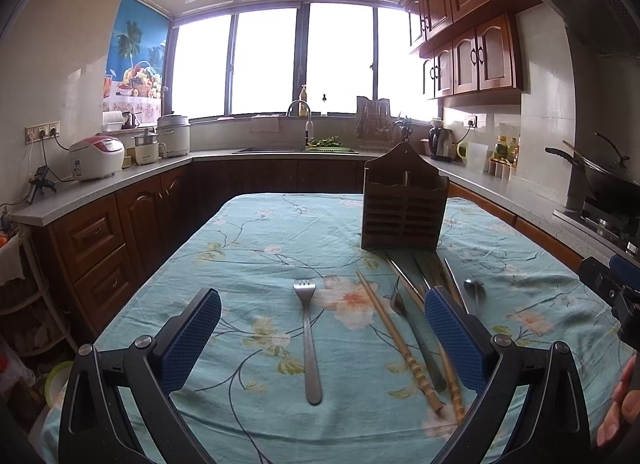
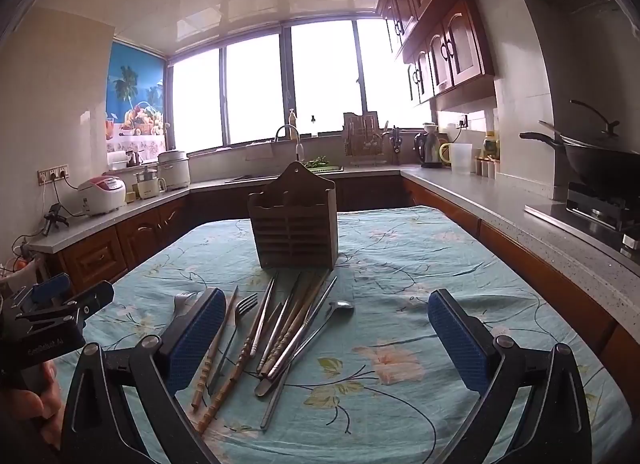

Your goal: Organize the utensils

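The wooden utensil holder (image 1: 404,204) stands upright on the floral tablecloth (image 1: 248,248), and every utensil lies flat in front of it. A lone fork (image 1: 310,340) lies left of the holder, handle toward the left gripper (image 1: 322,340), centred between its wide-open, empty jaws; that hand is nearer. The right gripper (image 2: 322,338), tilted slightly down, also gapes empty, the chopstick-and-spoon pile (image 2: 280,336) just inside its left finger (image 2: 196,340).

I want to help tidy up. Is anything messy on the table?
Yes. The forks, chopsticks and spoon lie loose on the tablecloth before the wooden holder, which stands empty.
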Demonstrator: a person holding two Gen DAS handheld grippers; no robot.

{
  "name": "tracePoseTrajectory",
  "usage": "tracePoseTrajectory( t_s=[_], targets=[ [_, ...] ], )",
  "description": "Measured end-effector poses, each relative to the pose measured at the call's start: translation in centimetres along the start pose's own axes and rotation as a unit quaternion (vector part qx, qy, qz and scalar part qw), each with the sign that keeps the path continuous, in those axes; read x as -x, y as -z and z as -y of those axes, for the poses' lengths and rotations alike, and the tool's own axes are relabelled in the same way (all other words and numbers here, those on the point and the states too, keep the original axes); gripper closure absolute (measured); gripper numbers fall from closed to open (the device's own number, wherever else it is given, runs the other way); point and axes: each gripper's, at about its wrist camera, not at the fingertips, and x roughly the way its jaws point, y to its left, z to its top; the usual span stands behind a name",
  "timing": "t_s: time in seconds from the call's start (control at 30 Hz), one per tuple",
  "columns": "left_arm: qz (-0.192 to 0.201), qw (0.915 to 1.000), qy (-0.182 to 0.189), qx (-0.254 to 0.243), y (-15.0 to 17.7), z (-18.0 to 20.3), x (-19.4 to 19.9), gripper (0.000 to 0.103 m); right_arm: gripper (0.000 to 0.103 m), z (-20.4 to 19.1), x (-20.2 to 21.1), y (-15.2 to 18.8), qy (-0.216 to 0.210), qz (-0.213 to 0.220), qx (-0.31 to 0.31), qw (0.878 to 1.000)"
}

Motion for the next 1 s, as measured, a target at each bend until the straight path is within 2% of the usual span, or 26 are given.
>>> tracePoseTrajectory(
  t_s=[1.0],
  targets=[
    [0.011, 0.9999, 0.001, -0.008, 0.02, 0.12, 0.15, 0.001, 0.001, -0.56, 0.26, -0.20, -0.012, 0.010, 0.000, 1.000]
  ],
)
